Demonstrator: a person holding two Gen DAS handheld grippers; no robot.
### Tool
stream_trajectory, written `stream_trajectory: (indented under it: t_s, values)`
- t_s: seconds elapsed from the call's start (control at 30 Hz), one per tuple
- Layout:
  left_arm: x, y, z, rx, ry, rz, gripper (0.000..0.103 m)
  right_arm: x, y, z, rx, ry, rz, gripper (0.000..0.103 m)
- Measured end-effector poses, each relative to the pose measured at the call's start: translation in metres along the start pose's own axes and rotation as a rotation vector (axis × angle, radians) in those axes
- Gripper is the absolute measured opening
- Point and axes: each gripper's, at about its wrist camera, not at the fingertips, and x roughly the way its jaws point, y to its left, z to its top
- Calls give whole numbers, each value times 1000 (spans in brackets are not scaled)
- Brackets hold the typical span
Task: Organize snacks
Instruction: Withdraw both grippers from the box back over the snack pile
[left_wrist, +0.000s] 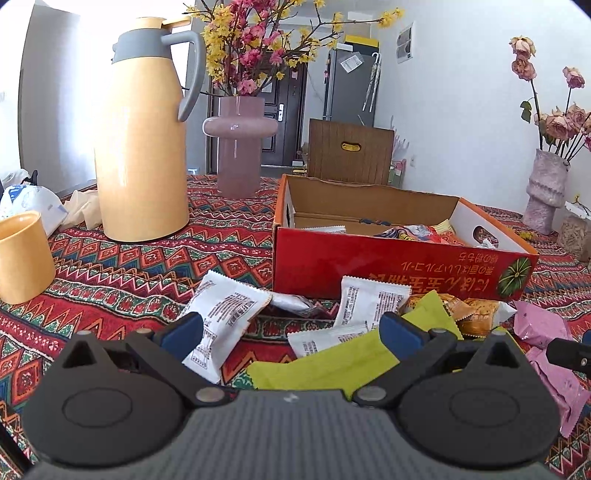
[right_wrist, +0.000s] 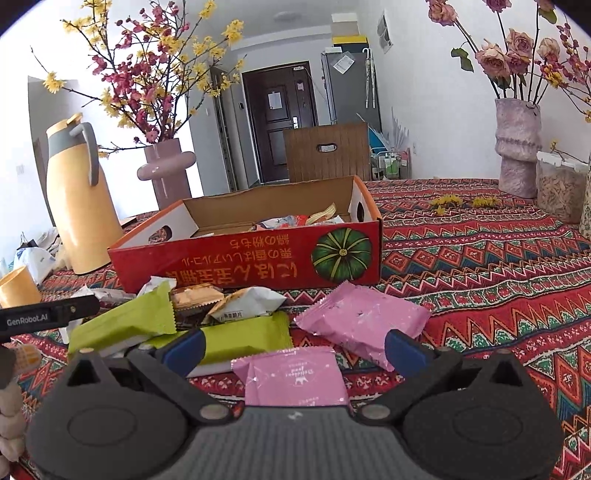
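A red cardboard box with several snacks inside stands on the patterned tablecloth; it also shows in the right wrist view. Loose snack packets lie in front of it: white packets, green packets and pink packets. My left gripper is open and empty, low over the white and green packets. My right gripper is open and empty, just above a pink packet; another pink packet and green packets lie beyond.
A yellow thermos jug and yellow cup stand left. A pink vase of blossoms is behind the box. A rose vase and a clear jar stand at the right. A wooden chair back is behind the table.
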Motion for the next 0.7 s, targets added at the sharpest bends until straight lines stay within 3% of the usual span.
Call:
stream_trajectory:
  t_s: [0.7]
  values:
    - [0,2,-1,-25,1,-10,103,15,1,-5,-19,118,-18,103]
